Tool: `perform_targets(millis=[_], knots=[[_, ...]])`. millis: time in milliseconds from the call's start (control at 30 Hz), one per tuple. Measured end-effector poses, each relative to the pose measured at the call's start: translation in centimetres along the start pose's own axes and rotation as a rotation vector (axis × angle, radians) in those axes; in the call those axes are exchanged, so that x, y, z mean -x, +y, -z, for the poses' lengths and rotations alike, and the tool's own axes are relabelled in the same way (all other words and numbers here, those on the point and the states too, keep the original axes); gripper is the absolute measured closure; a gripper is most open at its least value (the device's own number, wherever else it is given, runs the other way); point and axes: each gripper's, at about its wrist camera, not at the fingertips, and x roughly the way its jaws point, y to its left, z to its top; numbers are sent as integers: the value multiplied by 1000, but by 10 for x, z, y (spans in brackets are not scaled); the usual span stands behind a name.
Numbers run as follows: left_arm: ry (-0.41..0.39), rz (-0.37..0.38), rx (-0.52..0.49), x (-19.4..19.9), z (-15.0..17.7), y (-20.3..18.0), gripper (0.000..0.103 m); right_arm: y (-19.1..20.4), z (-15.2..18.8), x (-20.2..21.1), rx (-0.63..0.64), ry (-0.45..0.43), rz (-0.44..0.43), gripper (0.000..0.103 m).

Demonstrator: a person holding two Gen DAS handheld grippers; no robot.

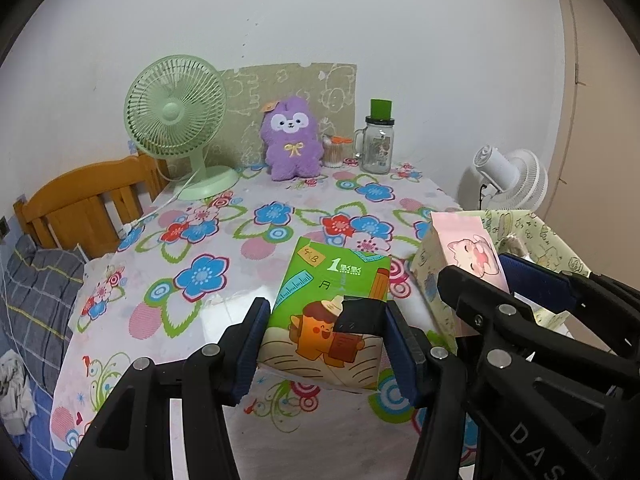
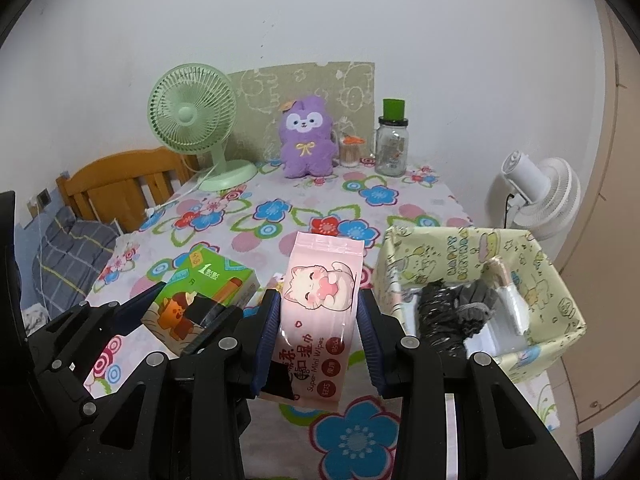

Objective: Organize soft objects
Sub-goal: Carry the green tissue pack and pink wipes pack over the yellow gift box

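**Both grippers hold a soft pack above the flowered counter**

In the left wrist view, the left gripper (image 1: 324,344) is clamped on the green tissue pack (image 1: 332,312), its blue pads pressing both sides at the lower centre of the frame, with the pack lifted clear of the counter (image 1: 224,240). To the right in that view, the right gripper (image 1: 484,280) grips the pink wipes pack (image 1: 468,252).

In the right wrist view, the right gripper (image 2: 318,340) is closed on the pink wipes pack (image 2: 320,300), which stands upright in the centre of the frame with a cat printed on it. The green tissue pack (image 2: 208,292) sits tilted at the left centre, held in the left gripper (image 2: 188,320). Just right of the wipes stands the yellow-green patterned box (image 2: 452,252), open at the top, with dark bundled items (image 2: 452,312) inside.

At the far edge of the counter, in the upper middle of the frame, stand a green fan (image 2: 192,120), a purple plush toy (image 2: 306,136) and a glass jar (image 2: 392,148) with a green lid. A white fan (image 2: 540,192) is at the right, beyond the box.
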Motion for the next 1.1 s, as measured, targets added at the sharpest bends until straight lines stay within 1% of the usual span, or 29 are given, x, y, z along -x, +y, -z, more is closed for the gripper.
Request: perform_targets(millis=[433, 900, 1100], knots=[[-39, 58, -47, -1, -24, -44, 45, -42, -16, 14, -20, -40, 79, 61], [-43, 81, -86, -15, -39, -81, 45, -85, -24, 11, -66, -52, 90, 61], [-40, 107, -87, -24, -44, -98, 45, -103, -26, 8, -66, -48, 111, 61]])
